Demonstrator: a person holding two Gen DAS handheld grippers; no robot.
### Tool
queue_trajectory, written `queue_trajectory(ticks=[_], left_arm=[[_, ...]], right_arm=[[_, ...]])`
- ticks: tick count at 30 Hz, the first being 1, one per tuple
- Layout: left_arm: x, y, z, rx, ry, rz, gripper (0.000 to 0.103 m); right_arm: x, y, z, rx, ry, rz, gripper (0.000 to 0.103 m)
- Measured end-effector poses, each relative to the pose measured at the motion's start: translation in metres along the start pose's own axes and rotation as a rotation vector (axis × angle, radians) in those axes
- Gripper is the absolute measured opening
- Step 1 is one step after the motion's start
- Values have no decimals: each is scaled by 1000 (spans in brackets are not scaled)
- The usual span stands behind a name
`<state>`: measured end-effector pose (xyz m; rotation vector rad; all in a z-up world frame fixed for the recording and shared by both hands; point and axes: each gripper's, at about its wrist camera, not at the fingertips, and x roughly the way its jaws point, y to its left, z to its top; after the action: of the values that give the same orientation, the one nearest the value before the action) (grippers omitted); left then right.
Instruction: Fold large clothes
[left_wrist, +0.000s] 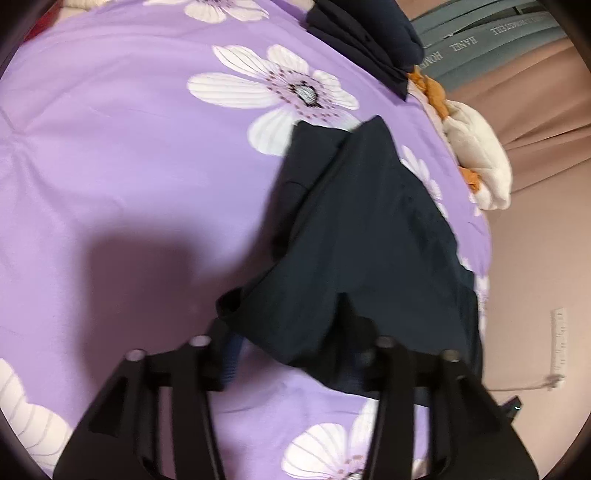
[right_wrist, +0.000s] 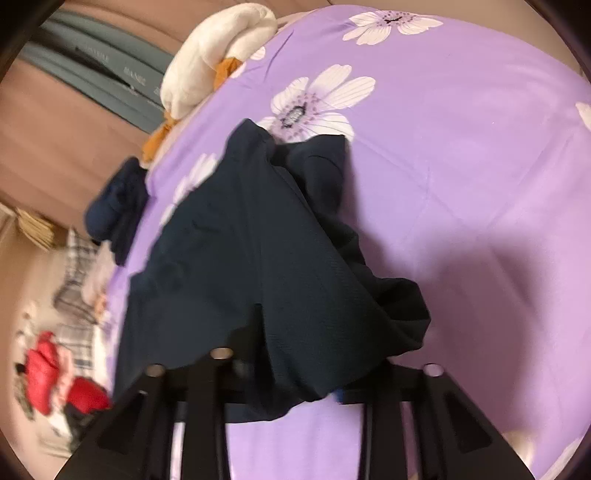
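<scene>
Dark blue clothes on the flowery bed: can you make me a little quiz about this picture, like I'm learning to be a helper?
1. True or false: the dark navy garment lies on a green striped cover.
2. Pick one. What sits at the bed's edge beyond the garment? A, a white soft toy with orange bits; B, a lamp; C, a basket.
3. Fill the gap: the purple bedspread is printed with big white ____.

Key: 1 false; 2 A; 3 flowers.
</scene>
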<state>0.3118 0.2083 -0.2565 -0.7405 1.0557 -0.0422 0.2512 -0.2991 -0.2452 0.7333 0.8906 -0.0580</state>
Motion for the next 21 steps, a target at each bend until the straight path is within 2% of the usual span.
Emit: queue_trajectory(ticks=[1, 3, 8, 12, 16, 21], left_arm=[[-4, -1, -1, 15, -19, 32, 57], [-12, -3, -4, 44, -45, 77, 68], [-35, -18, -11, 197, -139, 215, 71], [-45, -38, -17, 337, -232, 261, 75], [-40, -56, -19, 419, -268, 251, 75], [-19, -71, -21, 456, -255, 214, 73]], right_arm=[[0, 0, -1, -8, -3, -14, 49], [-4, -1, -2, -27, -19, -76, 57], [-35, 12, -8, -148, -184, -242, 59], [-48, 34, -13, -281, -288, -319, 59], [-51, 56, -12, -377, -319, -293, 59], [-23, 84, -17, -496, -239, -171, 59]])
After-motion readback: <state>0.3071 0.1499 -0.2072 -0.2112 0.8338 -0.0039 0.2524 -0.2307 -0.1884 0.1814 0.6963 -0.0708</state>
